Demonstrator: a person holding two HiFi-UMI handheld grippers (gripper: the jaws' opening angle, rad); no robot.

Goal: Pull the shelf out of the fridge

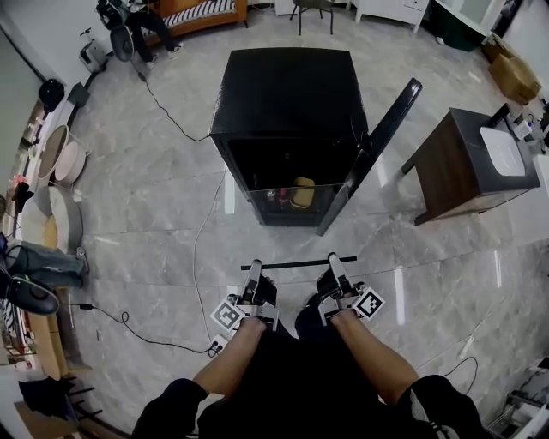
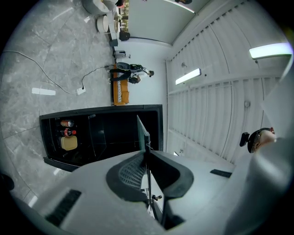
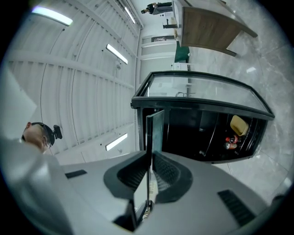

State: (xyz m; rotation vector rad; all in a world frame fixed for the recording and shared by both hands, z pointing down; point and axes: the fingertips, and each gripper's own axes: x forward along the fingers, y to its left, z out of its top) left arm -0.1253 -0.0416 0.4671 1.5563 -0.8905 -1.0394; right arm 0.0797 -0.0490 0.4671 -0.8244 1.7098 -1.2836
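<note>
- Two grippers share the glass shelf (image 1: 297, 262), one at each end, probably to keep the pane level and balanced.
- The shelf is clear of the fridge (image 1: 283, 94), at its 6 o'clock, just before the person.
- Left gripper (image 1: 254, 273) and right gripper (image 1: 334, 266): jaws narrow, pads clamped on the pane's edge.

Wooden side table (image 1: 450, 167) at right, cardboard box (image 1: 515, 77) beyond; black cable (image 1: 196, 257) across grey tiled floor (image 1: 154, 206); striped bench (image 1: 202, 13) at far end.

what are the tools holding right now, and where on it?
The glass shelf, clear of the fridge. The left tool is clamped on the pane near its left end, the right tool near its right end.
</note>
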